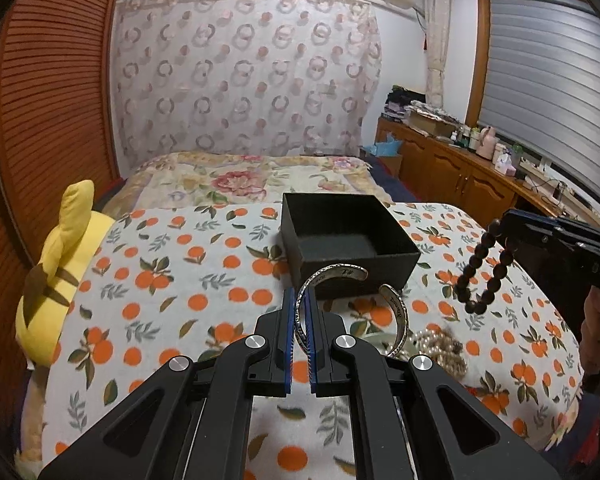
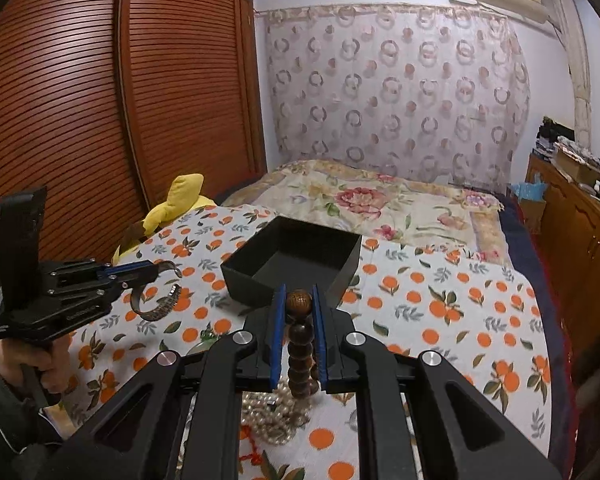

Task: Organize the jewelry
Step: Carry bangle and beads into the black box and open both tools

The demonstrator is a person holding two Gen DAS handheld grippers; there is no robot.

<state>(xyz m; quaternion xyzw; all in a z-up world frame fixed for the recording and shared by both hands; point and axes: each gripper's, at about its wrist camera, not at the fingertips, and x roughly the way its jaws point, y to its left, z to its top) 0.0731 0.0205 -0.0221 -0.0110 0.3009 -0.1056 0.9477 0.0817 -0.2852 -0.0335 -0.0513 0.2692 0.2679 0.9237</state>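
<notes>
An open black box [image 1: 348, 236] [image 2: 292, 264] stands on the orange-print cloth. My left gripper [image 1: 300, 300] is shut on a silver cuff bangle [image 1: 396, 312], which curves out to the right above the cloth, just short of the box's near wall. In the right wrist view the same gripper [image 2: 152, 270] holds the bangle [image 2: 160, 308] at the left. My right gripper [image 2: 298, 300] is shut on a dark wooden bead bracelet [image 2: 300, 344], whose loop hangs below the fingers. From the left wrist view that bracelet [image 1: 480, 268] dangles at the right of the box.
A heap of pearl beads [image 1: 440, 344] [image 2: 276, 412] lies on the cloth under the grippers. A yellow plush toy [image 1: 56, 264] sits at the left edge. A floral quilt [image 1: 240, 180] lies beyond the box, and a wooden sideboard [image 1: 460, 176] lines the right wall.
</notes>
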